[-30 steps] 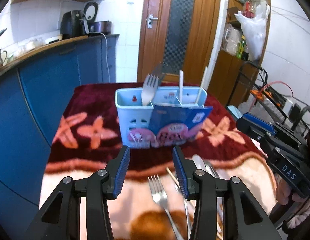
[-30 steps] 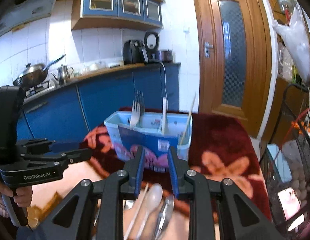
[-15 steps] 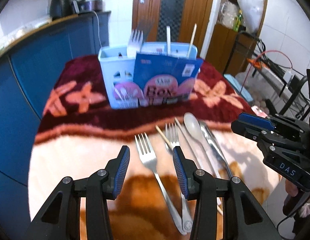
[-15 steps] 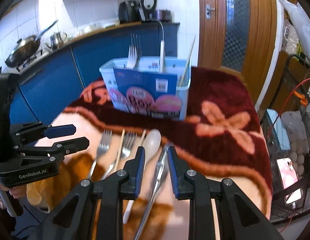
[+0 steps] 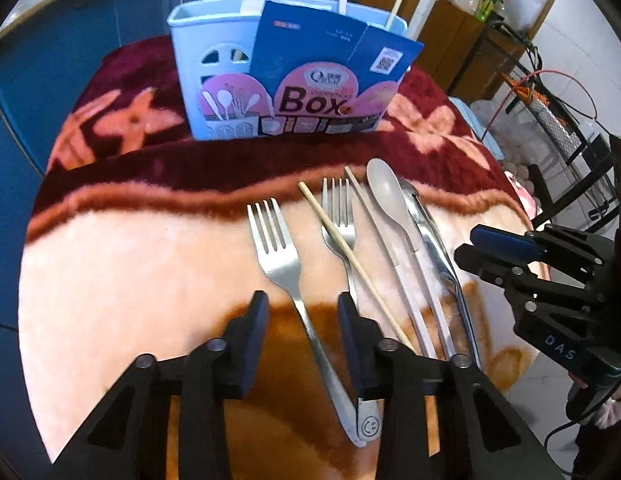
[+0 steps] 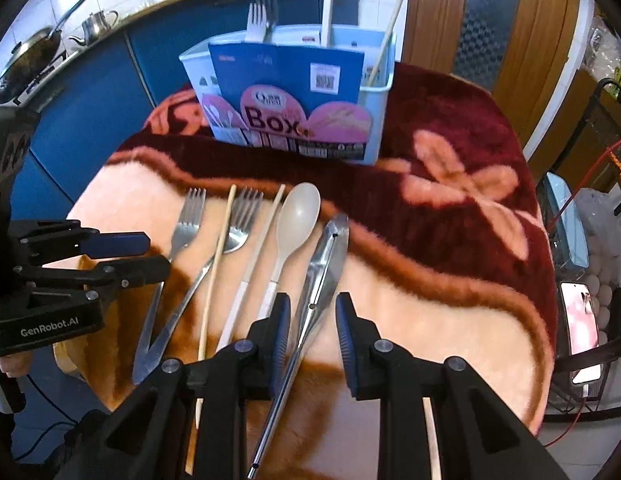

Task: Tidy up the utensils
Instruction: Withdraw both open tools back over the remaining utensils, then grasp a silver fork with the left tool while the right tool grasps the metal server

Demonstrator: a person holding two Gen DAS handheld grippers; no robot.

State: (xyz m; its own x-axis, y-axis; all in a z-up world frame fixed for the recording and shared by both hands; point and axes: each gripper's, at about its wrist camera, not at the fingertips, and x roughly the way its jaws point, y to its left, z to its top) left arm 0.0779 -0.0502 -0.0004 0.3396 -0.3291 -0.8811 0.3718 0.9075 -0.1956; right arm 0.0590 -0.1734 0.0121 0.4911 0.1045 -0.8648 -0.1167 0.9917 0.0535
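Loose utensils lie side by side on a blanket-covered table: a left fork (image 5: 276,246), a second fork (image 5: 339,216), a wooden chopstick (image 5: 352,262), a grey spoon (image 5: 386,194) and metal tongs (image 6: 324,264). A light blue utensil box (image 5: 214,68) at the far side holds a fork, a white handle and a chopstick. My left gripper (image 5: 303,312) is open, with its fingers on either side of the left fork's handle. My right gripper (image 6: 310,312) is open, with its fingers on either side of the tongs.
The table is covered by a maroon and peach flowered blanket (image 6: 450,184). Blue kitchen cabinets (image 6: 94,92) stand to the left, a wooden door (image 6: 490,20) behind. A wire rack and a phone (image 6: 582,320) are off the table's right edge.
Both grippers have tilted down and moved closer to the table, from facing the box to hovering over the loose utensils. Both stay open.
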